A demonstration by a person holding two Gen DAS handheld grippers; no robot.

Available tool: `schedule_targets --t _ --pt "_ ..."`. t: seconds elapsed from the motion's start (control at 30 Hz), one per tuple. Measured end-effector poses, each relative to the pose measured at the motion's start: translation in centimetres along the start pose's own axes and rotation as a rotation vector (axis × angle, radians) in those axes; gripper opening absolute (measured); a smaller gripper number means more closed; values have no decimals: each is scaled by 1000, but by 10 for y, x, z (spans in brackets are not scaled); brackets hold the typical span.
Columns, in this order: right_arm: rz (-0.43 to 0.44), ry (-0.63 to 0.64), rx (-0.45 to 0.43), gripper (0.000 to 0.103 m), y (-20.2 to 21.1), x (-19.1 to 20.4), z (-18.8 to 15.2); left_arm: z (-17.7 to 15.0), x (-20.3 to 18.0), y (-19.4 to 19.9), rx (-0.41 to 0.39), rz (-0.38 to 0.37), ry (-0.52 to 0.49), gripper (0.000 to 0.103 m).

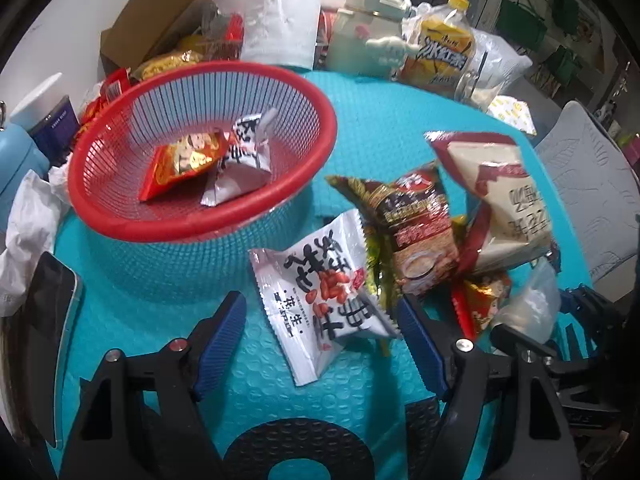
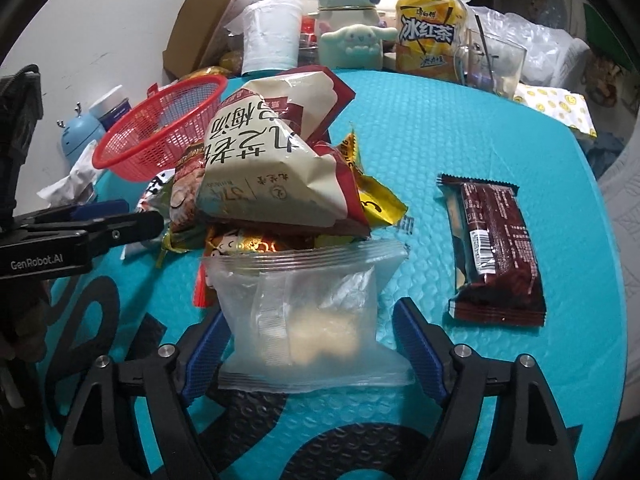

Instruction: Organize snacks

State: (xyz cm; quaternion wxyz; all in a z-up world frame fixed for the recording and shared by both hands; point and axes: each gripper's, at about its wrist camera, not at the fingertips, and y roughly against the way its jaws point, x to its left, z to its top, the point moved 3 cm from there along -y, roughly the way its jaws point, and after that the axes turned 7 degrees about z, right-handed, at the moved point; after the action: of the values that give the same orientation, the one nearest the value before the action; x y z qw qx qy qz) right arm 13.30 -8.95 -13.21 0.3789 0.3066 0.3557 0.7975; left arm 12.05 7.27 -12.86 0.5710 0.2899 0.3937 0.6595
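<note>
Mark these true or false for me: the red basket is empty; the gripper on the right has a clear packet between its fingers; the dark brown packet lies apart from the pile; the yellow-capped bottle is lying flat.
1. False: the red basket holds two packets.
2. True: the clear packet sits between the open fingers of the right gripper.
3. True: the dark brown packet lies alone.
4. False: the yellow-capped bottle stands upright.

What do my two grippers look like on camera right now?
Both the left gripper and right gripper look alike: black frames, silver bolts, ribbed blue pads on each finger. White "GenRobot.AI" lettering marks the left one's side. No cables or sleeves show.
</note>
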Motion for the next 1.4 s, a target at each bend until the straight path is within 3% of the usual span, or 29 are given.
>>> schedule_targets --t 0.13,0.37,0.5,1.1,1.4 --pt "6 3 -2 76 1 1 -1 -1 2 -2 0 -33 17 77" --pt "3 13 -5 67 2 3 -2 -4 3 5 -29 -88 6 48" --pt "20 19 -10 60 4 8 -6 -7 0 9 -26 -107 -6 44" --pt "57 0 -8 60 29 27 -44 -65 -20 46 51 -195 -138 41" --pt "47 -5 -2 60 42 32 -65 -87 -32 59 72 -205 -197 41"
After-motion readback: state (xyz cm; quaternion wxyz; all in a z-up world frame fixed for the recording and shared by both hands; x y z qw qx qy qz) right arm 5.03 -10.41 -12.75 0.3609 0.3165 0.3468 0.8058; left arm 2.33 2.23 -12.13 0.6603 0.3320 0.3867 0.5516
